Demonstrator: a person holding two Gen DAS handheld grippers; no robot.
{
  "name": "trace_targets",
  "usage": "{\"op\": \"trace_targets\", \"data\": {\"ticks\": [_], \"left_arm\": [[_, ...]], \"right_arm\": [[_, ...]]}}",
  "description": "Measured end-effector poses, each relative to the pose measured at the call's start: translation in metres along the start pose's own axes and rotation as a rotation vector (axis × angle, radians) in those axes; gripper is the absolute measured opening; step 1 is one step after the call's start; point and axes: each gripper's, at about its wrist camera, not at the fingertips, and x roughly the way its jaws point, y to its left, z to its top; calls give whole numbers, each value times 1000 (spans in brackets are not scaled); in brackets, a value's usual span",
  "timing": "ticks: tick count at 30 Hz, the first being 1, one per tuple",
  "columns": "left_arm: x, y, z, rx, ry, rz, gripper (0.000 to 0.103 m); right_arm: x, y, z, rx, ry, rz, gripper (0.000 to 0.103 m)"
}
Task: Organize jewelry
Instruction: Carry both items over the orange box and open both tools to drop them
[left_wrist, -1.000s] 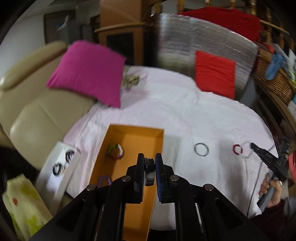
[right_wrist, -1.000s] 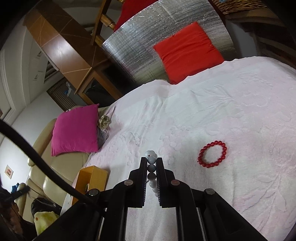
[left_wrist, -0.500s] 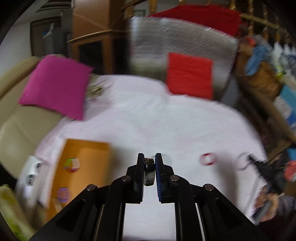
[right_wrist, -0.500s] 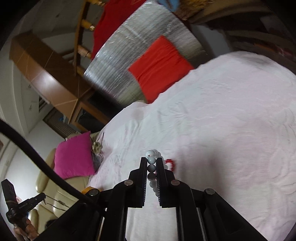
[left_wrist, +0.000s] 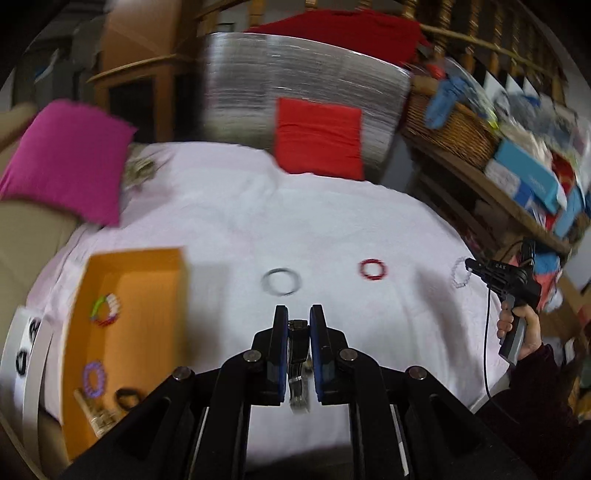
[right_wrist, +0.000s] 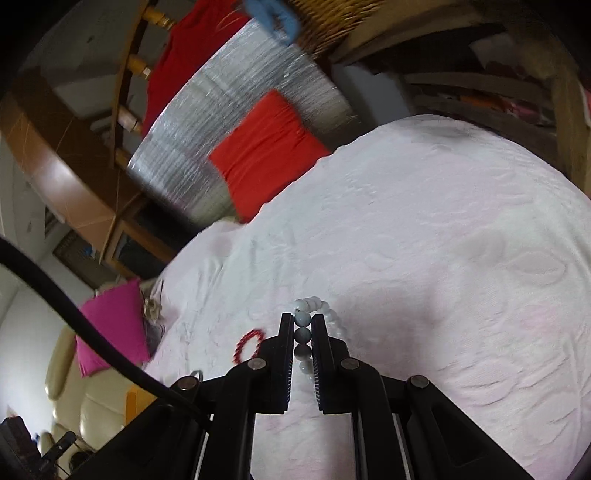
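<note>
My left gripper (left_wrist: 298, 321) is shut on a dark metal bracelet (left_wrist: 298, 354) above the white cloth, right of the orange box (left_wrist: 147, 295). The box holds a multicolour bracelet (left_wrist: 106, 309), a purple bracelet (left_wrist: 93, 377) and a dark ring (left_wrist: 127, 396). A thin grey bangle (left_wrist: 281, 281) and a red bead bracelet (left_wrist: 373, 268) lie on the cloth ahead. My right gripper (right_wrist: 303, 325) is shut on a white bead bracelet (right_wrist: 317, 308); it also shows in the left wrist view (left_wrist: 469, 266) with the white bracelet (left_wrist: 458, 275) hanging from it. The red bracelet (right_wrist: 249, 344) lies left of it.
A white tray (left_wrist: 29, 354) with dark bracelets sits left of the box. A pink cushion (left_wrist: 70, 158) and a red cushion (left_wrist: 319, 137) lie at the back of the bed. A wicker basket (left_wrist: 450, 125) and cluttered shelves stand at right. A beige sofa (left_wrist: 33, 240) is at left.
My left gripper swung right, away from over the box, then back partway, still holding the dark bracelet. My right gripper lifted and turned with the white bracelet; the red bracelet now lies to its left.
</note>
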Motion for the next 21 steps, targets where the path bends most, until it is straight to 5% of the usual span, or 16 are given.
{"op": "trace_targets", "data": {"ticks": [5,13,17,21], "left_arm": [[-27,92,8,-65,-34,79,12],[-4,149,7,-117,-24,106,12],[22,159,-17,-159,53,108,12],[46,167,-29,-175,124,133,12]], "right_arm": [[39,110,-29,-166,89,99,10],[142,365,-126,-421,416,467,10],[193,439,-174,-555,522,481,10],[267,475,-214,-659,643,356,10]]}}
